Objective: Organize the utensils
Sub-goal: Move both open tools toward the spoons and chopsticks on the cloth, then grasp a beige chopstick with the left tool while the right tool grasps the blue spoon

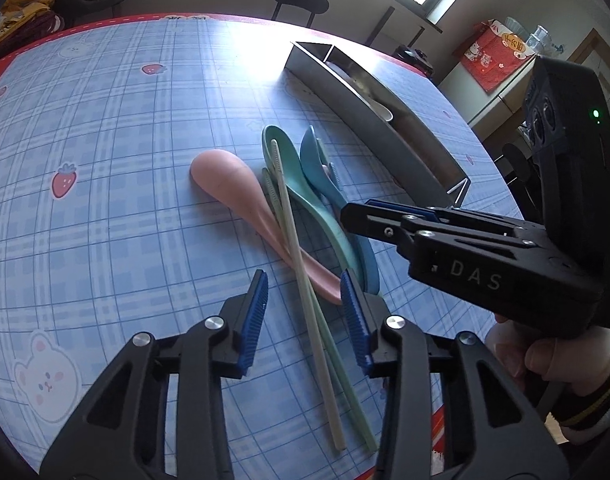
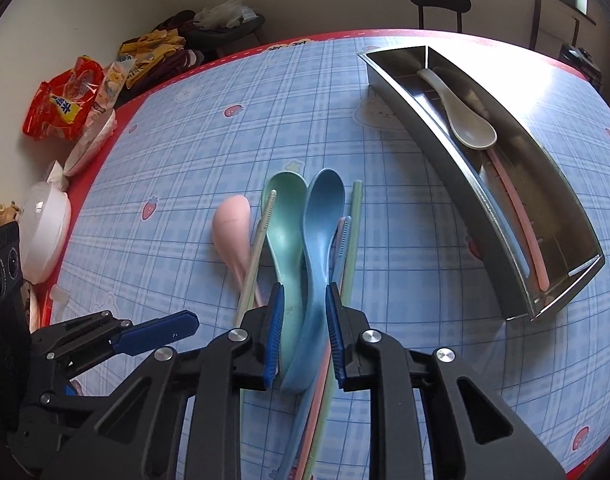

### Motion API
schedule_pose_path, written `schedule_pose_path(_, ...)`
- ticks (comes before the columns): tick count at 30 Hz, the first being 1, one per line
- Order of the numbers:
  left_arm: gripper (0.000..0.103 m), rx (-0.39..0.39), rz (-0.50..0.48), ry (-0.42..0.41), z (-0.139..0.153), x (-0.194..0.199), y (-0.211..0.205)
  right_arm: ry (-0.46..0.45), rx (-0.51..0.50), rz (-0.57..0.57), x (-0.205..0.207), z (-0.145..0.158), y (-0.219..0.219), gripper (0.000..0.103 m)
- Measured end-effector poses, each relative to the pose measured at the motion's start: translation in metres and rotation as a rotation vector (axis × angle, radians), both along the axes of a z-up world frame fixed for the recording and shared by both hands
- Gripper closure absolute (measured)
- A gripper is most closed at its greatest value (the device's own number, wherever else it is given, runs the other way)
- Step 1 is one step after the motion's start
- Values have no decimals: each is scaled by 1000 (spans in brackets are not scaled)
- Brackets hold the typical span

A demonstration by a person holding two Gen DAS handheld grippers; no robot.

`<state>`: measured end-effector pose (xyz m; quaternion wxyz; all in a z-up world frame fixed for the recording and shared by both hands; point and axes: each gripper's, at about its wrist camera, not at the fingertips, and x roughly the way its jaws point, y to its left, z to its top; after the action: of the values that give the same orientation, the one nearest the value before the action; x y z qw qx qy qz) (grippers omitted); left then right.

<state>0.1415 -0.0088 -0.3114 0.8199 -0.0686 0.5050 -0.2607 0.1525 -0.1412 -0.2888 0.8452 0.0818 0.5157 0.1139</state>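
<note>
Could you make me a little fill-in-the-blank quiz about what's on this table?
1. The spoon lying inside the metal tray is ____ in colour.
2. The tablecloth has a checked pattern in ____.
3. The right gripper has the green spoon and the ____ spoon between its pads.
4. The fruits printed on the tablecloth are ____.

Missing words: white; blue; blue; strawberries

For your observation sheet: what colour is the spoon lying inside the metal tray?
Off-white spoon, clearest in the right wrist view.
</note>
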Motion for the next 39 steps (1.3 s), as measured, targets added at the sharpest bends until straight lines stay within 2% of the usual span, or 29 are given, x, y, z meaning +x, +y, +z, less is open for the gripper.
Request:
schedule_pose_path(4, 72, -9, 4, 33, -7, 6, -3, 17, 8, -12, 3, -4, -2, 82)
schedule_pose_path(7, 82, -19, -2, 64, -11, 6, -3, 22, 6, -8, 4, -5, -2, 82)
schedule_pose_path(15, 83, -3, -20, 98, -22, -4, 0, 27, 3, 1, 8, -7, 0, 82)
schedule_pose_path(27, 81, 26, -23, 76, -29, 0, -8, 25, -24, 14, 11, -9, 4, 83)
schedule_pose_path(29, 81, 27, -24, 73, -29, 3, -7, 25, -36, 12, 12, -9, 4, 89)
schedule_pose_path(32, 91, 42, -18, 74, -28, 6, -5, 30, -44, 8, 12, -10, 2, 93)
schedule_pose_path(35, 92, 44, 5, 73, -28, 7, 2, 24, -46, 7, 10, -8, 0, 97)
schedule_pose_path(39, 92, 48, 27, 78, -30, 8, 10, 29, -36, 12, 6, -9, 0, 97)
